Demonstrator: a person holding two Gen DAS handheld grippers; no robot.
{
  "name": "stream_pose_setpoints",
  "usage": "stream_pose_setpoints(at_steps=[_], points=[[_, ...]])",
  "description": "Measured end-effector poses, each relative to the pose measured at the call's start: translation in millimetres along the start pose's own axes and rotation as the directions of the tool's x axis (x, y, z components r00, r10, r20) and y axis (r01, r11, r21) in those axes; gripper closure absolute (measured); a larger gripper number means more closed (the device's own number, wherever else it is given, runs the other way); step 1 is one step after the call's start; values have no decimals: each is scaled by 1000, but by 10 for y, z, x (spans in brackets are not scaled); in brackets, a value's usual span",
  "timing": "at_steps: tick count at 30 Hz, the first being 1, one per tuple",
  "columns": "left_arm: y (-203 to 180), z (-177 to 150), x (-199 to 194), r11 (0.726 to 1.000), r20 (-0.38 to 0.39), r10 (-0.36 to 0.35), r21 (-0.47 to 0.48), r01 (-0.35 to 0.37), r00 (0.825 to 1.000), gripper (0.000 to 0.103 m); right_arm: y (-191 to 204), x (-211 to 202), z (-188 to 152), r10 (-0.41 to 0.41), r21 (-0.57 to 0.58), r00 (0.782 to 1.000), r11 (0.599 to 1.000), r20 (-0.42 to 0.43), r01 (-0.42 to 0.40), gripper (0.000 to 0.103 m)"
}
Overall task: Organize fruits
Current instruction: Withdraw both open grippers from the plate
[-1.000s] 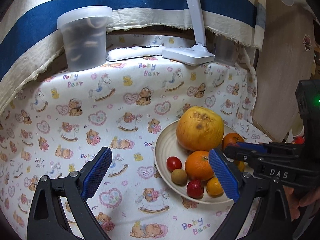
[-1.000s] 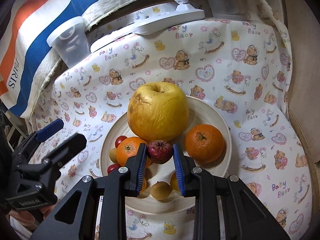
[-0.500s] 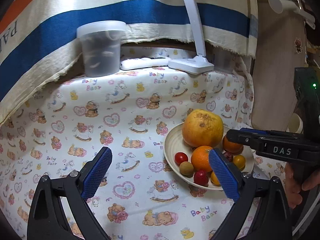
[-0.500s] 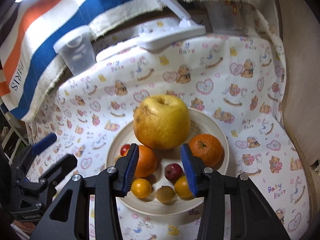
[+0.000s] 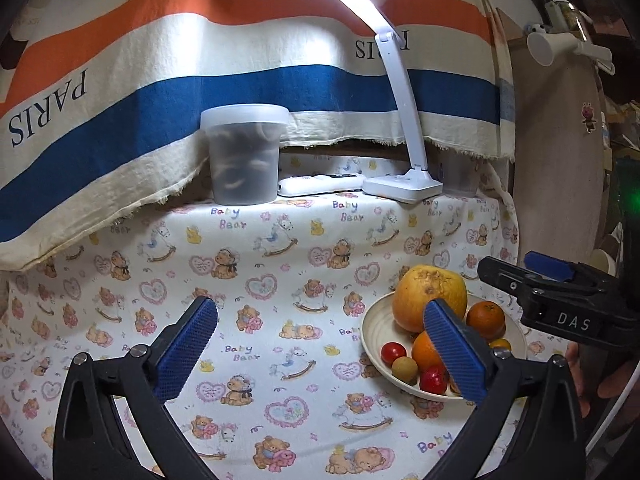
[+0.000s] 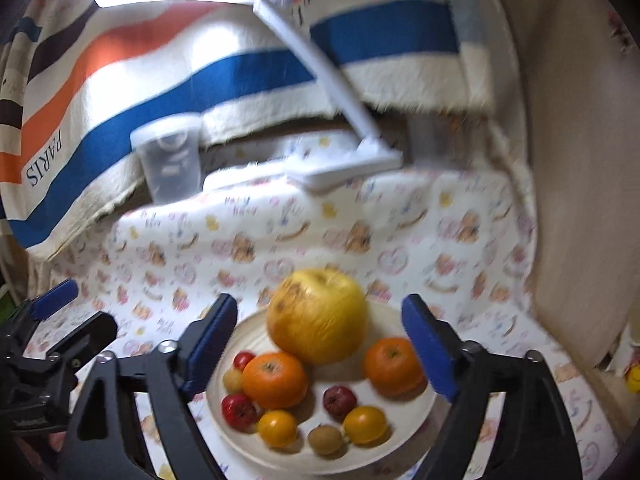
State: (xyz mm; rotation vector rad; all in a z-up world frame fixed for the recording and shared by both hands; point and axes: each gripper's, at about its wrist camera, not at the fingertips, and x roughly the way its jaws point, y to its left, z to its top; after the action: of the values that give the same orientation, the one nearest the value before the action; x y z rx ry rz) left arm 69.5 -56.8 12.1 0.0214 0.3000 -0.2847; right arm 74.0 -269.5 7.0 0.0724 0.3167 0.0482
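Note:
A cream plate holds a big yellow apple, two oranges, a dark red fruit, small red, yellow and brown fruits. My right gripper is open and empty, raised above and in front of the plate. The plate also shows at the right of the left wrist view, with the apple on it. My left gripper is open and empty over the bear-print cloth, left of the plate. The right gripper shows at the right edge of the left wrist view.
A lidded translucent tub, a white remote and a white desk lamp stand at the back under a striped cloth. A wooden board rises at the right. The bear-print cloth covers the table.
My right gripper let the dark red fruit go onto the plate, opened wide and pulled back and up. My left gripper also drew back from the plate.

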Motion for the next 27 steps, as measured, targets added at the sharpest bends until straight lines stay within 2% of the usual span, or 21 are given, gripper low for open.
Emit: stream_pose_setpoints(at_steps=[3, 11, 13, 27], points=[[-24, -1, 27, 1000, -13, 0, 12, 1, 1000, 0, -8, -15, -24, -21, -4, 999, 1000, 30, 21, 0], [-18, -5, 40, 1000, -21, 20, 8, -20, 1000, 0, 84, -67, -48, -93, -59, 994, 994, 59, 96, 0], [-18, -4, 44, 1000, -23, 24, 9, -24, 999, 0, 131, -49, -51, -86, -86, 995, 992, 54, 90, 0], [-2, -7, 37, 999, -19, 38, -2, -38, 999, 0, 114, -53, -60, -79, -82, 995, 993, 53, 83, 0]])
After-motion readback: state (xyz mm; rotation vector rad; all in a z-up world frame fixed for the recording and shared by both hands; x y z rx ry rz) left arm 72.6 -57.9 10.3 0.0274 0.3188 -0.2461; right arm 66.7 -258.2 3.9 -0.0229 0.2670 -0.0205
